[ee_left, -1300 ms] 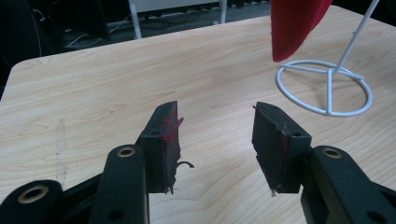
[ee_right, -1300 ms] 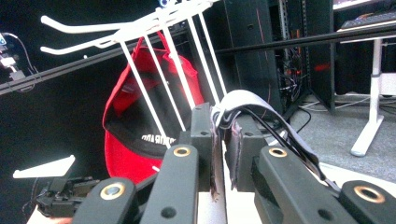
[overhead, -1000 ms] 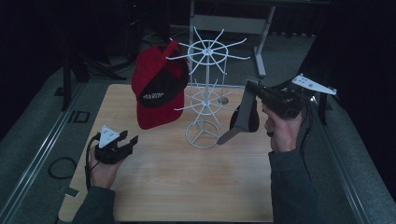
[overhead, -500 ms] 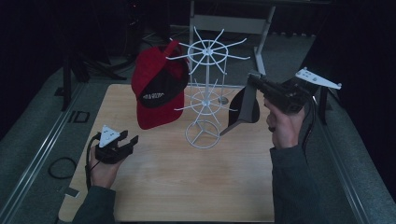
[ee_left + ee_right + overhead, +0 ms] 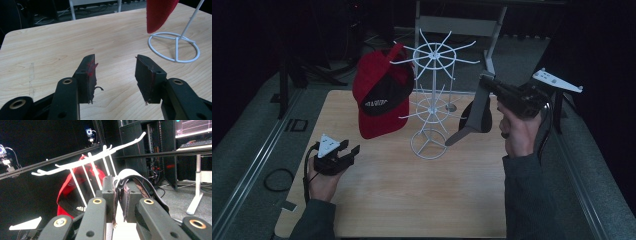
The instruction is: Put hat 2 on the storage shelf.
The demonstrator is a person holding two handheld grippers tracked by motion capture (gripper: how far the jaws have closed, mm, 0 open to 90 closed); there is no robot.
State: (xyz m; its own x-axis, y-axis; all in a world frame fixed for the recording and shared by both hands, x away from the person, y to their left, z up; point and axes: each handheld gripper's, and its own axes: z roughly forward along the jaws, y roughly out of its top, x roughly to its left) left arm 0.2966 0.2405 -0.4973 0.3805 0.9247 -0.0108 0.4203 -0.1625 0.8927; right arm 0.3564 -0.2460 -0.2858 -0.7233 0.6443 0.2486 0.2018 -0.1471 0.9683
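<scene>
Caps and a white wire rack share the wooden desk [image 5: 412,200] in the high view. The wire display rack [image 5: 432,100] stands on its ring base near the middle of the desk, with two tiers of hooks radiating outward. A red cap [image 5: 379,100] hangs from a hook on the rack's left side, its dark underside with white lettering facing the camera. To the right, the right gripper [image 5: 484,82] is held up in the air beside the rack, its fingers pressed together on the back edge of a dark cap [image 5: 472,120], which dangles below them with its brim pointing down toward the rack's base. The left gripper [image 5: 349,150] rests low at the near left of the desk, well apart from the rack, with its fingers spread and nothing between them.

Seen from the left gripper view, the two black fingers [image 5: 87,75] stand apart over bare wood. At the far right sit the rack's ring base [image 5: 175,47] and the lower tip of the red cap [image 5: 157,15].

Seen from the right gripper view, the fingers [image 5: 108,192] pinch a fold of the dark cap's band [image 5: 130,176], which arches over them. Beyond, white hooks [image 5: 95,161] of the rack stretch across, and the red cap [image 5: 72,195] hangs behind them at left.
</scene>
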